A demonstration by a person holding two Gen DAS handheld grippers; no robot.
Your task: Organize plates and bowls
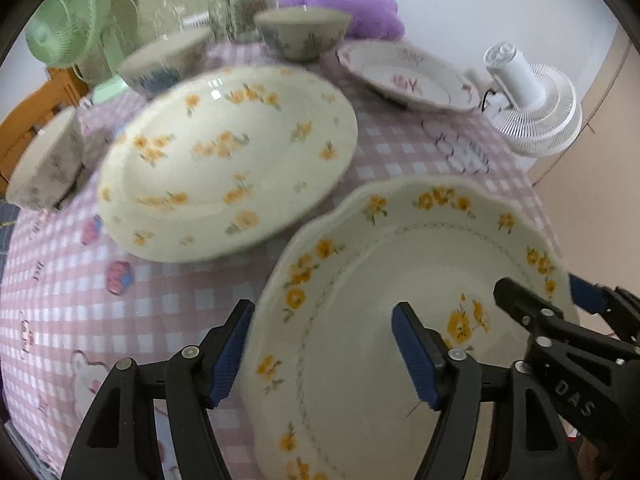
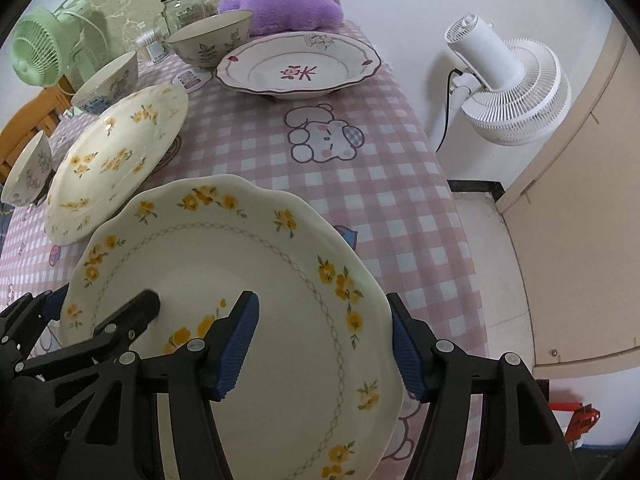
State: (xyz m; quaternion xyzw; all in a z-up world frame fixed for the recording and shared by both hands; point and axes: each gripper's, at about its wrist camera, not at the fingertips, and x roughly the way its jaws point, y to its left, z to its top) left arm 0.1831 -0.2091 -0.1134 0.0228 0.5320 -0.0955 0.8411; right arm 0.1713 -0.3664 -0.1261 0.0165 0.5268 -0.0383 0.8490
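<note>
A cream scalloped plate with yellow flowers [image 2: 256, 280] lies nearest, seen also in the left wrist view as the scalloped plate [image 1: 400, 264]. My left gripper [image 1: 324, 352] straddles its left rim, one finger outside the edge and one over the inside, pads not pressing. My right gripper [image 2: 326, 350] straddles the right rim the same way. Both are open. Whether the plate rests on the cloth I cannot tell. A second yellow-flowered plate [image 2: 116, 160] sits behind it to the left. A pink-trimmed plate [image 2: 298, 66] lies at the back. Three bowls [image 2: 210, 38] [image 2: 106, 82] [image 2: 26, 170] stand along the left and back.
The table wears a pink checked cloth [image 2: 360, 168]. A green fan [image 2: 36, 52], glass jars [image 2: 182, 6] and a purple cushion [image 2: 284, 4] line the far edge. A white fan [image 2: 508, 80] stands off the table's right side, with bare floor below it.
</note>
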